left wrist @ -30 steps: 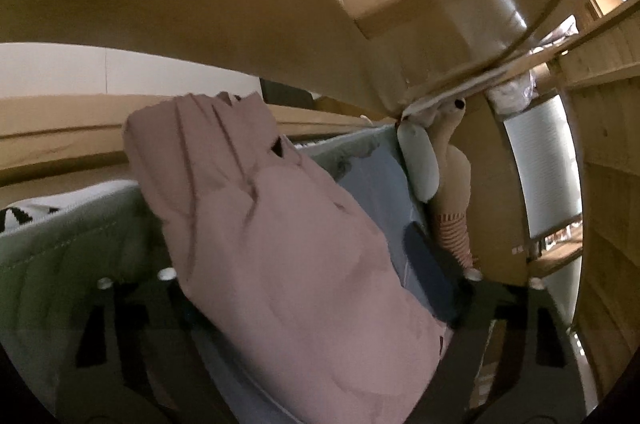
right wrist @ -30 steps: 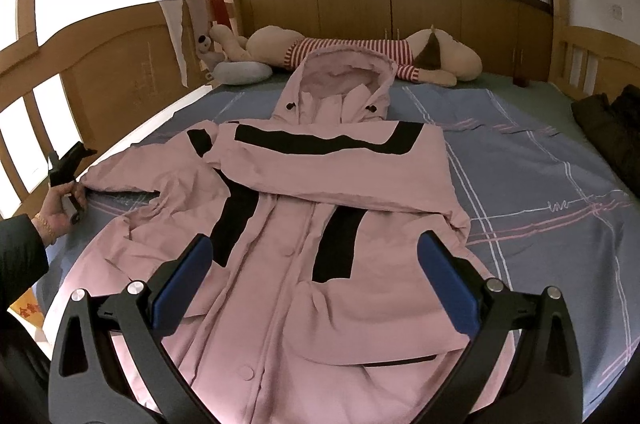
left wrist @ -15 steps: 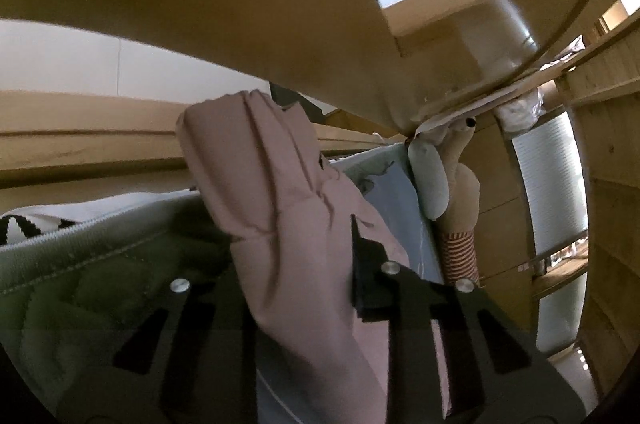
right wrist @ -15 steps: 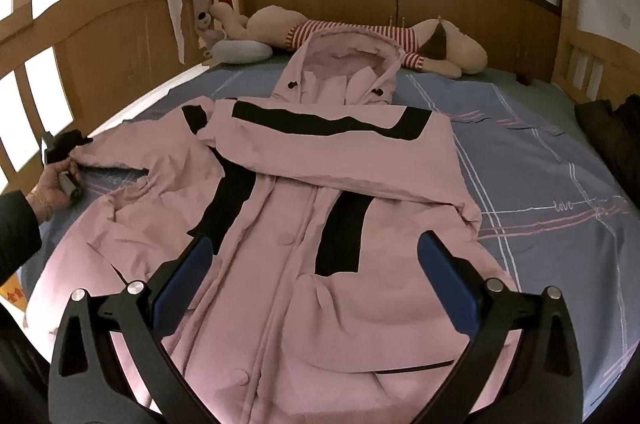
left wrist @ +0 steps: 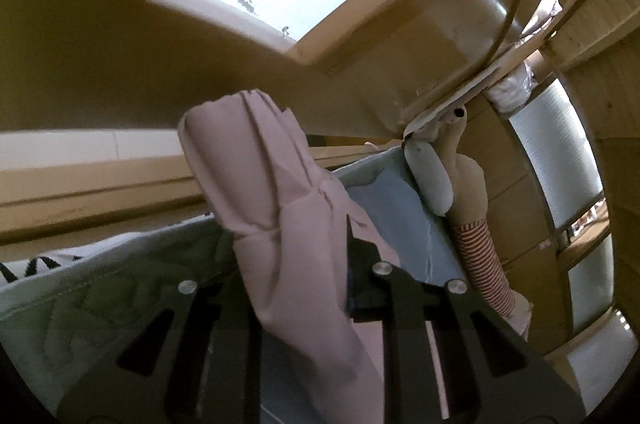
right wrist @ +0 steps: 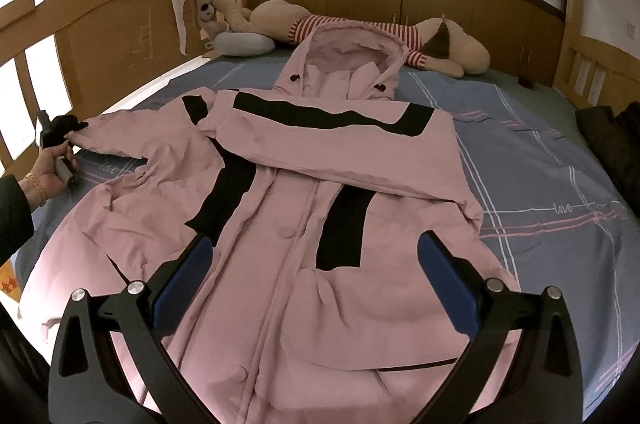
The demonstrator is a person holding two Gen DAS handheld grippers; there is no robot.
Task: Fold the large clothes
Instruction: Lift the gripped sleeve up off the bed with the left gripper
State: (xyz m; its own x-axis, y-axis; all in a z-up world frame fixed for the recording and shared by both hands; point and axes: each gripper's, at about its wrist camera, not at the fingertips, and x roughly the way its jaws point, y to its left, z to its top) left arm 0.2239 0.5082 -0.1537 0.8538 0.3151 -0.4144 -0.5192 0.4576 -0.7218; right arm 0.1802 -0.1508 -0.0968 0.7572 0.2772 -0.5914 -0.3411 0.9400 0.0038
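Note:
A pink hooded coat [right wrist: 304,184] with black stripes lies front-up on the bed, its right sleeve folded across the chest. The left sleeve [right wrist: 120,140] stretches towards the bed's left edge. There a person's hand [right wrist: 48,172] holds my left gripper [right wrist: 60,132]. In the left wrist view its jaws are closing, and my left gripper [left wrist: 300,256] pinches the bunched pink cuff [left wrist: 272,208], raised off the mattress. My right gripper [right wrist: 316,272] hovers open over the coat's lower front with nothing between its blue pads [right wrist: 184,276].
A blue checked sheet [right wrist: 540,184] covers the bed. A long plush dog [right wrist: 452,52] and a grey pillow [right wrist: 244,44] lie at the headboard. Dark clothing [right wrist: 612,140] sits at the right edge. A wooden rail [right wrist: 100,24] runs close along the left side.
The left gripper's jaws came together on the sleeve cuff and lifted it. The right wrist view shifted slightly at first, then held still.

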